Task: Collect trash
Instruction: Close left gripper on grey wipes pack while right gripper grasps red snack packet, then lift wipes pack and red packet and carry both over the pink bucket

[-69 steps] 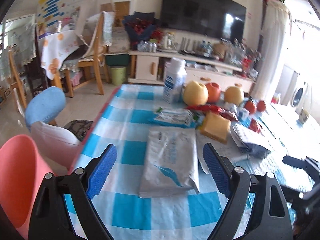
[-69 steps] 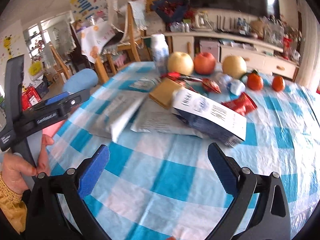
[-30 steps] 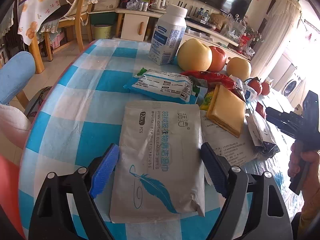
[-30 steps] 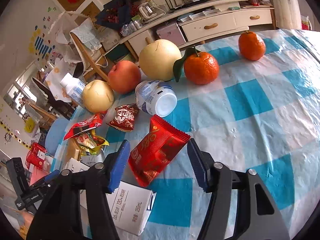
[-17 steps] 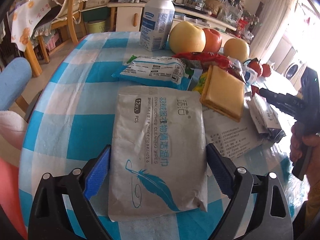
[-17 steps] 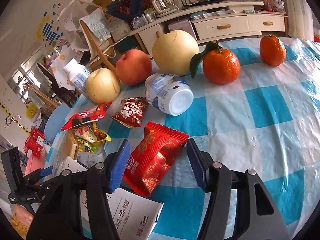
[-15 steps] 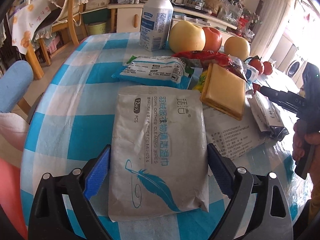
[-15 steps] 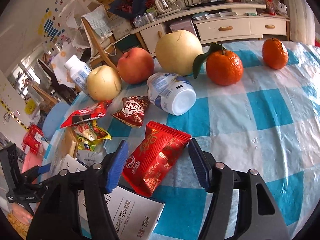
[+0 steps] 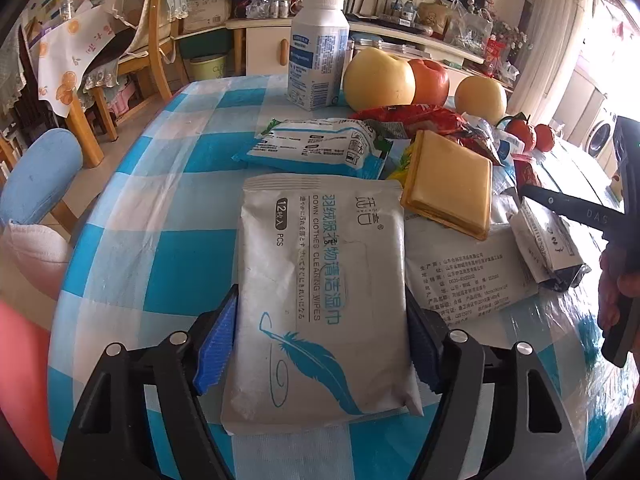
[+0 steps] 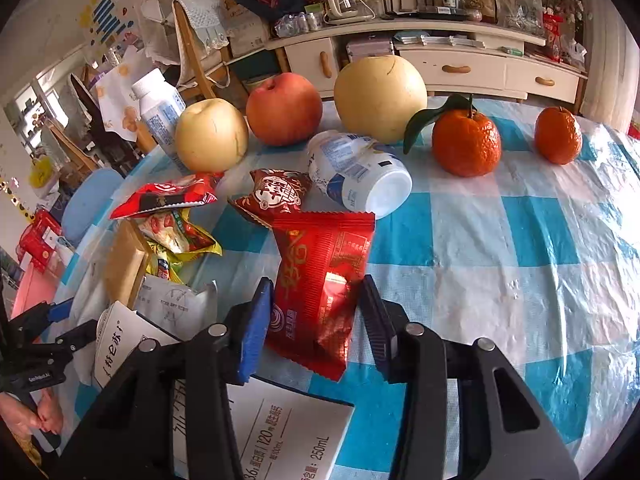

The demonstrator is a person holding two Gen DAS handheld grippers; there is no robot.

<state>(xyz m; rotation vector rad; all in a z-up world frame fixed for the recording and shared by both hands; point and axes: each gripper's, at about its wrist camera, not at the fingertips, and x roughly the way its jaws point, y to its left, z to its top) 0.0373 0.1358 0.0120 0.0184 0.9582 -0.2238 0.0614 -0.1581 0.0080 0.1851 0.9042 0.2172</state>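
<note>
A grey wet-wipes packet with a blue feather print lies flat on the blue-checked tablecloth. My left gripper straddles its near half, and the blue pads touch both edges. A red snack wrapper lies on the cloth. My right gripper has closed in on its near end, and the pads press its sides. More trash lies around: a blue wipes pack, a tan flat box, small red and yellow wrappers, and a tipped white bottle.
Pears, an apple and two tangerines stand along the far side of the table. An upright white bottle stands at the back. A milk carton lies under my right gripper. A blue chair and a pink bin are to the left.
Both grippers have narrowed: the left onto the edges of the grey wipes packet, the right onto the red wrapper. Both moved slightly forward over their packets.
</note>
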